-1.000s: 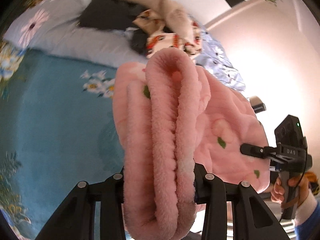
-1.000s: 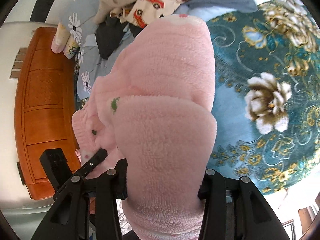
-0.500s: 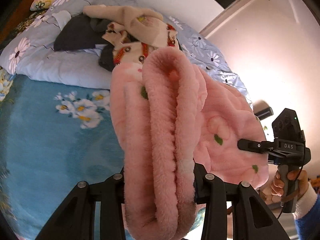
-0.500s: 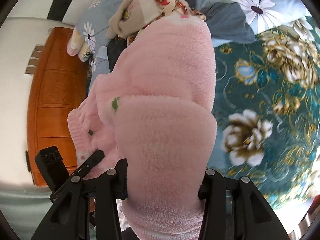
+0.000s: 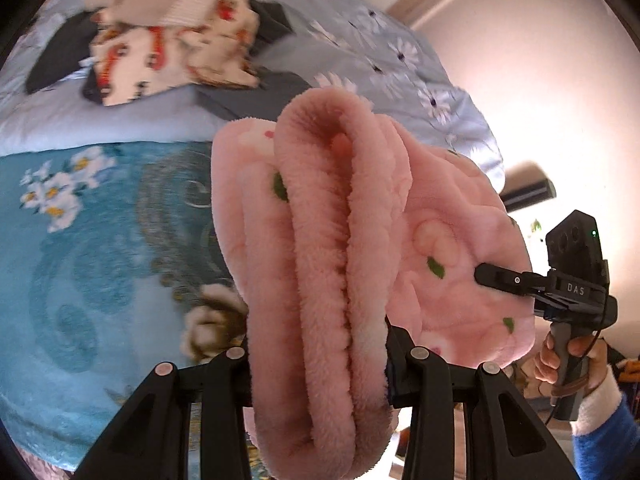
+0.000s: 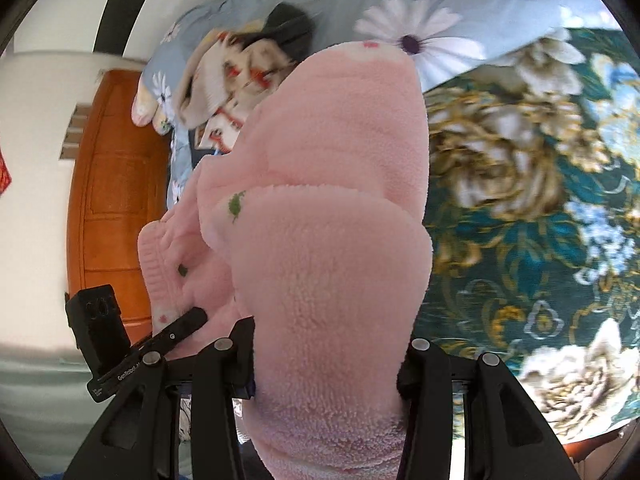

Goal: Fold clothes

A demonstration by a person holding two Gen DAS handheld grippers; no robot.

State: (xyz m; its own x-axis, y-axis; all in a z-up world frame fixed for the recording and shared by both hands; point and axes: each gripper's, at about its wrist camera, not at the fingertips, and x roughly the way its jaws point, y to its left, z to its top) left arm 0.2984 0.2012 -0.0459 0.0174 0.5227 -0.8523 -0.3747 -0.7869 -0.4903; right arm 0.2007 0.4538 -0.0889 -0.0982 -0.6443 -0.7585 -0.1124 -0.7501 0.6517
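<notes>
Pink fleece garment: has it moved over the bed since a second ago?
Yes. The pink fleece garment, clamped in both grippers, has travelled toward the clothes pile by the grey floral quilt, which now looms nearer in the left wrist view.

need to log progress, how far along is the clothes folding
Done: the pink fleece garment already looks folded into thick layers. In hand: the left gripper and right gripper both clamp that bundle, lifted over the teal floral blanket. Left: setting it down, then the heap of unfolded clothes on the grey daisy duvet.
</notes>
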